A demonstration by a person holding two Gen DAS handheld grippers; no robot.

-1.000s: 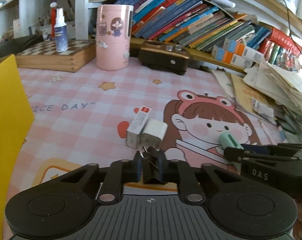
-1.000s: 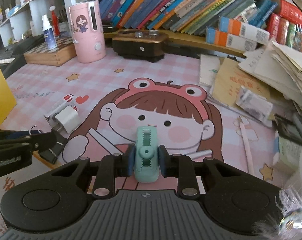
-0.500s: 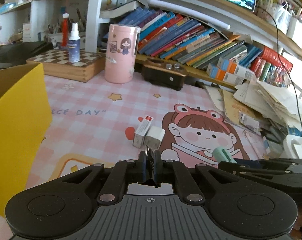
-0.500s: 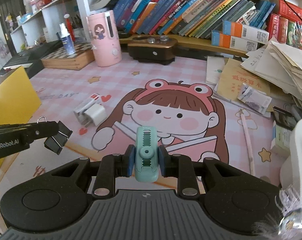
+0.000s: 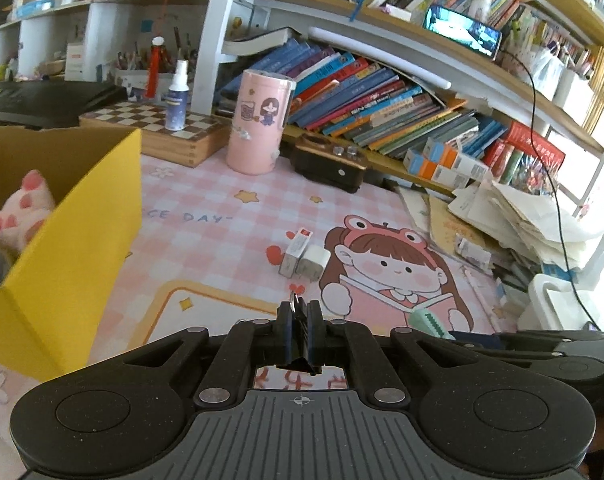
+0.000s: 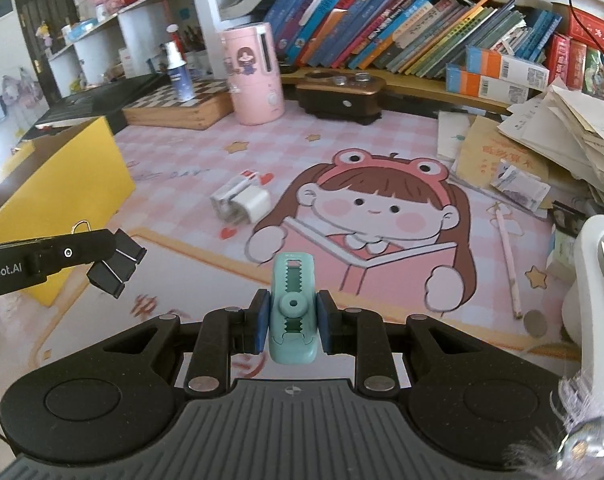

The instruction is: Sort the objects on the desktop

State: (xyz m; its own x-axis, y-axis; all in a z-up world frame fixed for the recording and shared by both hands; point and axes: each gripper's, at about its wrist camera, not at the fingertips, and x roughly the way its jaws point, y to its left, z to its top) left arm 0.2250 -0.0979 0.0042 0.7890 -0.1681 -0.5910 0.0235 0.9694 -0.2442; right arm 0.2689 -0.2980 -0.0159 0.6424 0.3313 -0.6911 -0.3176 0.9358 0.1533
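My left gripper (image 5: pixel 297 330) is shut on a black binder clip (image 5: pixel 299 344), held in the air above the pink desk mat (image 5: pixel 205 248). From the right wrist view the same binder clip (image 6: pixel 115 266) hangs at the left gripper's fingertips (image 6: pixel 101 246). My right gripper (image 6: pixel 291 318) is shut on a mint-green correction tape (image 6: pixel 293 308), also lifted off the mat. A yellow box (image 5: pixel 73 240) stands at the left with a pink plush paw (image 5: pixel 19 210) inside. A white charger (image 5: pixel 312 264) and a small white-and-red box (image 5: pixel 295 250) lie together mid-mat.
A pink cylinder (image 5: pixel 259 128), a wooden chessboard box (image 5: pixel 153 130) bearing a spray bottle (image 5: pixel 177 96), and a dark wooden stand (image 5: pixel 330 160) line the back. Books fill the shelf behind. Paper piles (image 6: pixel 562 140) crowd the right; a pencil (image 6: pixel 508 260) and coin (image 6: pixel 536 322) lie near them.
Both grippers have risen and drawn back from the mat with their objects. The yellow box has come further into view at the left, with its inside now showing.
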